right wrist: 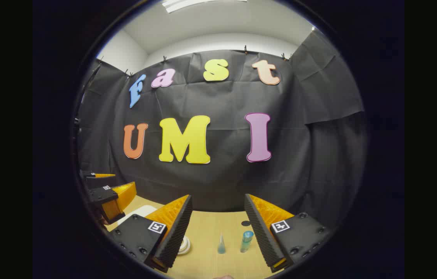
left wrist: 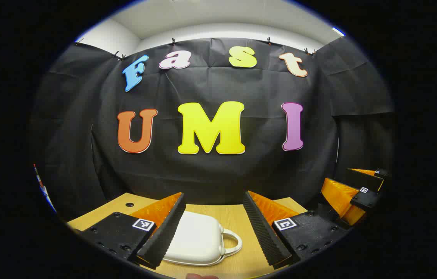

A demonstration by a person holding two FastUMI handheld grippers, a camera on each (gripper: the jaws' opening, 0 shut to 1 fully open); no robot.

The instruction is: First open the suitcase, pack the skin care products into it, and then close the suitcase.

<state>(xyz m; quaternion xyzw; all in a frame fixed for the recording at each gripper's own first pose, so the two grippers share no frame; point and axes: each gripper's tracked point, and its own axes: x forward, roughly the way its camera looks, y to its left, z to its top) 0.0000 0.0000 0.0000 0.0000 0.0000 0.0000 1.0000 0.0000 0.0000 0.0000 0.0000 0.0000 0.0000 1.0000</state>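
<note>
left tongs (left wrist: 214,217) being held spread | suitcase (left wrist: 197,238) lying closed on worktop (left wrist: 238,221) | right tongs (right wrist: 218,221) spread | bottles (right wrist: 246,241) risk being toppled.

Ahead of me hangs a creased black cloth wall (left wrist: 218,170), clipped along its top edge and folding round to both sides. Above it I see plain white wall and a white ceiling (right wrist: 218,23) with what looks like a strip light. Below me lies a pale wooden tabletop (right wrist: 210,232) with a small dark hole.
</note>
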